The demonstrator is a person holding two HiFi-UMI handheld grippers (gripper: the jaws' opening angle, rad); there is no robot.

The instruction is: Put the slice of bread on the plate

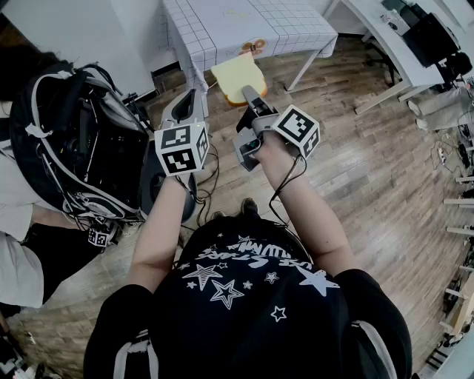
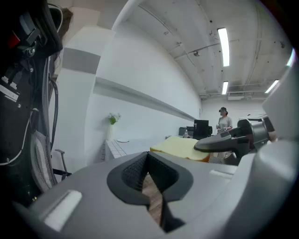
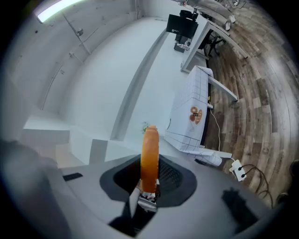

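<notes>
One gridded-cloth table [image 1: 244, 26] | wood-plank floor [image 1: 355, 170] | white walls [image 2: 140, 70] | bread slice [image 1: 238, 78] near table

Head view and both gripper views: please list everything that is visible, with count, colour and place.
slice of bread: one, pale yellow with orange crust, held in the right gripper
table: one, white checked cloth, ahead
small orange thing: one, near the table's front edge, unclear what
desk: one, white, upper right
monitor: one, black, on the desk
floor: brown wood
black gear: one bundle, at left
left gripper: grey, jaws together, empty
right gripper: grey, shut on the slice of bread
</notes>
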